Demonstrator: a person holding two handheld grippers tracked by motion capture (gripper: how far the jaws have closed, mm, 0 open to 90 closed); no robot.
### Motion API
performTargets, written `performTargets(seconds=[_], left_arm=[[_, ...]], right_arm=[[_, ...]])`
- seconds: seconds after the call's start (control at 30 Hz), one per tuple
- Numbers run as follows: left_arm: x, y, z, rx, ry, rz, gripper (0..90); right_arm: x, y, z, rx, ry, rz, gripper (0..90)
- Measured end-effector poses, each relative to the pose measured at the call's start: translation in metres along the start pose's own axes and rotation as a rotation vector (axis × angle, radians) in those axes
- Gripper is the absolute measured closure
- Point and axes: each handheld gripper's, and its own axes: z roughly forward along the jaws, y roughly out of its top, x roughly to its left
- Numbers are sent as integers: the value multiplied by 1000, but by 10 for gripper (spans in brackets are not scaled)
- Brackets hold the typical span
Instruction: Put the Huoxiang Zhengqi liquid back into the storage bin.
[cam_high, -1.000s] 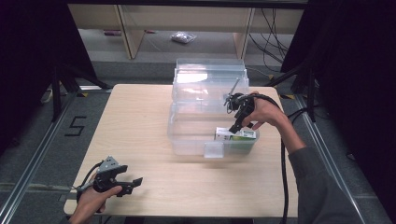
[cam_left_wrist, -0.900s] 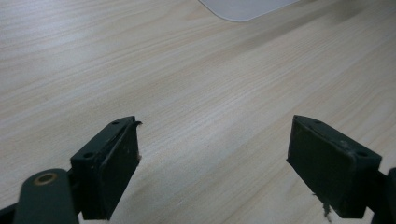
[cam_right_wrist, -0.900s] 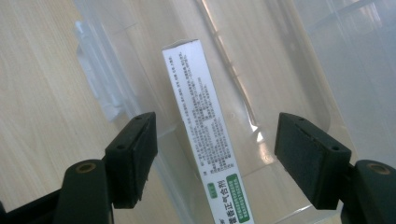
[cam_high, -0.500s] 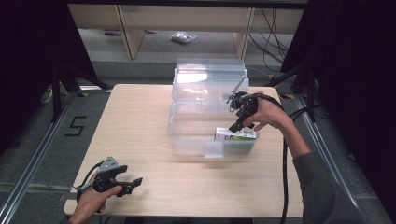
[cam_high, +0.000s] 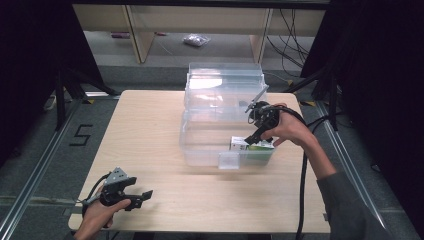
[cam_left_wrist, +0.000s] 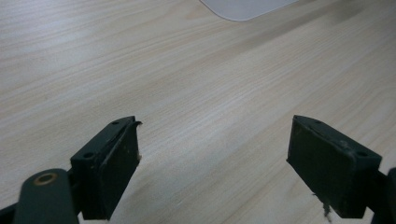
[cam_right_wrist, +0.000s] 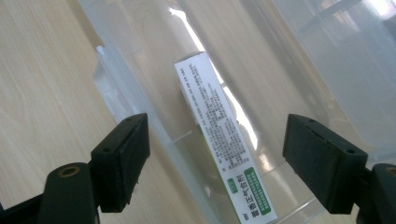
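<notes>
White-and-green carton (cam_high: 252, 145) lies inside the clear plastic bin (cam_high: 200, 150), against its front wall near the right end. Above it hangs the right gripper (cam_high: 258, 134) — jaws just opening, spread wide, touching nothing. Left gripper (cam_high: 142, 196) rests on the wooden table (cam_high: 150, 130) — jaws apart, empty.

Pale wood-grain table (cam_high: 150, 140), smooth and matt. Clear glossy plastic box (cam_high: 200, 145) with shiny reflections. Smooth printed cardboard carton (cam_right_wrist: 219, 135), white and green. Matt black plastic on left gripper (cam_left_wrist: 215, 163) and right gripper (cam_right_wrist: 215, 163).
</notes>
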Motion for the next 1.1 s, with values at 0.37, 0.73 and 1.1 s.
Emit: performTargets(seconds=[0.37,0.73,1.1], left_arm=[[0,0,0,0,1,0,160],[0,0,0,0,0,0,159],[0,0,0,9,3,6,160]], right_arm=[[13,-8,-5,-50,-9,-2,240],[29,-19,-5,-117,-2,21,235],[56,-46,3,-194,27,16,225]])
